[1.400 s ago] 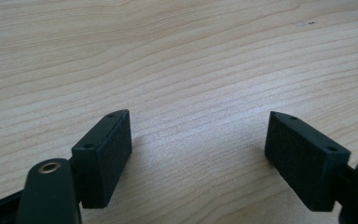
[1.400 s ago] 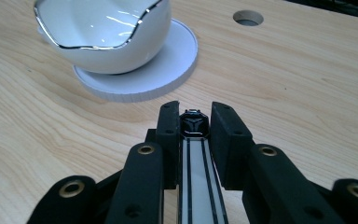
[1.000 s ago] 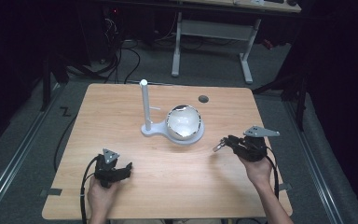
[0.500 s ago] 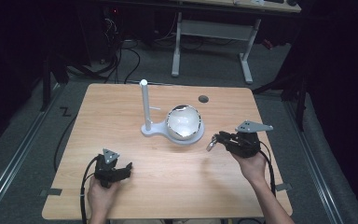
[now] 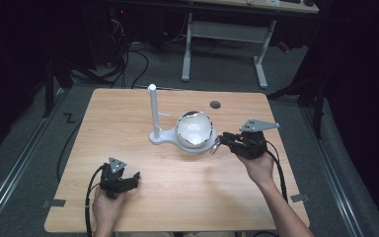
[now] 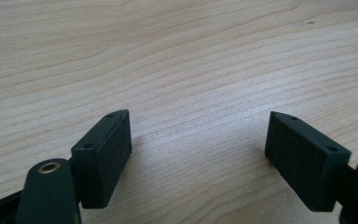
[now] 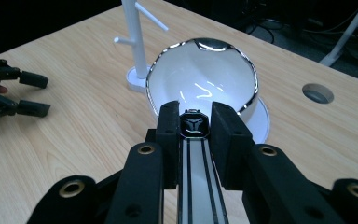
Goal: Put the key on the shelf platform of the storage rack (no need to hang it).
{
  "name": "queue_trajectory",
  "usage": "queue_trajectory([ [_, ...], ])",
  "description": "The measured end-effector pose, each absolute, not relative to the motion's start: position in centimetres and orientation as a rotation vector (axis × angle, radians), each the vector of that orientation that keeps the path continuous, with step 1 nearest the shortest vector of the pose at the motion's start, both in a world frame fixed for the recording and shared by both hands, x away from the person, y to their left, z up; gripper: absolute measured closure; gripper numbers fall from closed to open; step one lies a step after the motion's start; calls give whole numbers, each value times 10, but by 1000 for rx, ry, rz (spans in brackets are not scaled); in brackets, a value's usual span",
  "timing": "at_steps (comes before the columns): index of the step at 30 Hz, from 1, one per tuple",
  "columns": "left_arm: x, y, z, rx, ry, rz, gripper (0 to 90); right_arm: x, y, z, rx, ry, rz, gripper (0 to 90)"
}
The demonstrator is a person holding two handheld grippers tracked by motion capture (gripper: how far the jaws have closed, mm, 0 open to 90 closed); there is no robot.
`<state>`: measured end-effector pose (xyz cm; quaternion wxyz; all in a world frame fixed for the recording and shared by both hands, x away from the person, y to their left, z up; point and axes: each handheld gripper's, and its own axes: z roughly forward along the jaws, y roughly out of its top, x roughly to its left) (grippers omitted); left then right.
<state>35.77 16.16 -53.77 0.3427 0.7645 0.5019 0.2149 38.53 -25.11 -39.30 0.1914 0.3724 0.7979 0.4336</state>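
Right tongs (image 7: pixel 193 122) are pinching the black-and-chrome handle (image 7: pixel 196 182) of a utensil, its emblem end poking out between the pads, right at the near rim of the white bowl (image 7: pixel 200 79). The working end cannot be made out. The bowl sits on the base of a white stand (image 5: pixel 154 114) mid-bench (image 5: pixel 128 103). Left tongs (image 6: pixel 198 154) are spread wide, holding nothing, low over bare wood at the near left, well apart from the bowl.

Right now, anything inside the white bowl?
The white bowl looks empty, only light glints inside. The right tool, shut on a spoon handle, hides its near wall.
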Motion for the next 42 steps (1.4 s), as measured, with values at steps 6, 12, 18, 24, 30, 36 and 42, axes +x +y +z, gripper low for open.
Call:
queue_trajectory([
  [6,358,162,-538,1987,1305,559,231,395,-243,-387,1029,2249,1237,745],
  [12,358,162,-538,1988,1304,559,230,403,-234,-383,1027,2240,1238,745],
  [18,358,162,-538,1988,1304,559,230,416,-226,-382,1043,2240,1232,745],
  [24,358,162,-538,1988,1304,558,231,426,-219,-379,1041,2243,1219,745],
  [30,358,162,-538,1988,1304,559,230,432,-213,-379,1036,2247,1200,745],
  [36,358,162,-538,1988,1304,558,230,441,-205,-383,1048,2262,1188,745],
  [42,358,162,-538,1988,1304,557,230,451,-199,-390,1081,2268,1195,745],
])
